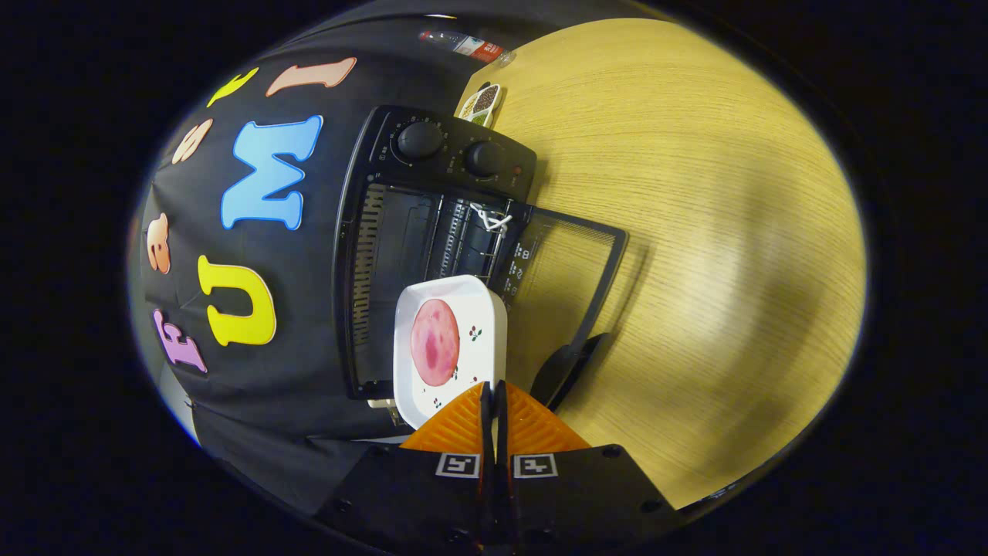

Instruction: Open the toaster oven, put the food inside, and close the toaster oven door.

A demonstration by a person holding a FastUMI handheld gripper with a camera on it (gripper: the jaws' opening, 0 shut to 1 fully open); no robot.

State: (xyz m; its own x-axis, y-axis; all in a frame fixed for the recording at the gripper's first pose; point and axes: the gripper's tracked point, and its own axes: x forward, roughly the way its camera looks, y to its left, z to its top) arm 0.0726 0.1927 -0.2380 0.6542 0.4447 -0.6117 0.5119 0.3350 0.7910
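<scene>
White plate [450,347] with a pink slice of food [434,342] was pinched by its near rim in the gripper [492,405], fingers clenched on it. At about eleven o'clock beyond, the toaster oven [432,232] stood with its door [575,278] already down. Loading and closing seemingly remained.
</scene>
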